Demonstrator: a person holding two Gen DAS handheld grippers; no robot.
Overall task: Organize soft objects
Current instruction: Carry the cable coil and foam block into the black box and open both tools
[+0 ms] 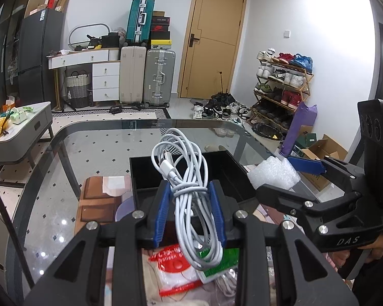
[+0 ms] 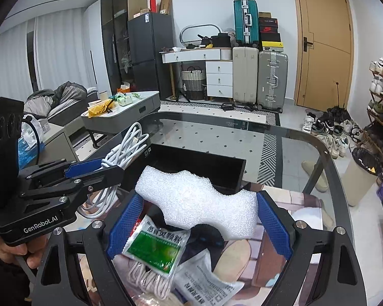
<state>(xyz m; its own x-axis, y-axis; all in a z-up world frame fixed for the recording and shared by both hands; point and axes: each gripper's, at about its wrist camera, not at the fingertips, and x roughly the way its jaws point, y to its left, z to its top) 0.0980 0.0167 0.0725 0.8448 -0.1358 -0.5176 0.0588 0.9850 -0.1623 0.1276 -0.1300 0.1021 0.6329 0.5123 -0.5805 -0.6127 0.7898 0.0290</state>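
Note:
My left gripper (image 1: 190,186) is shut on a coiled white charging cable (image 1: 181,153), which hangs between its blue pads just in front of an open black box (image 1: 138,176) on the glass table. My right gripper (image 2: 199,197) is shut on a white foam piece (image 2: 181,186) that spans the wide gap between its blue pads, held above the near edge of the black box (image 2: 217,163). The two grippers are side by side: the left gripper (image 2: 109,167) with its cable (image 2: 130,142) is to the left, the foam (image 1: 273,172) to the right.
Below the grippers lie a green sachet (image 2: 155,247), a red-and-white packet (image 1: 173,267), a white cord bundle (image 2: 145,278) and a printed paper packet (image 2: 204,280) on a picture mat. The glass table (image 1: 89,148) curves away ahead. A grey side table (image 2: 130,117) stands left; a bin (image 2: 365,163) right.

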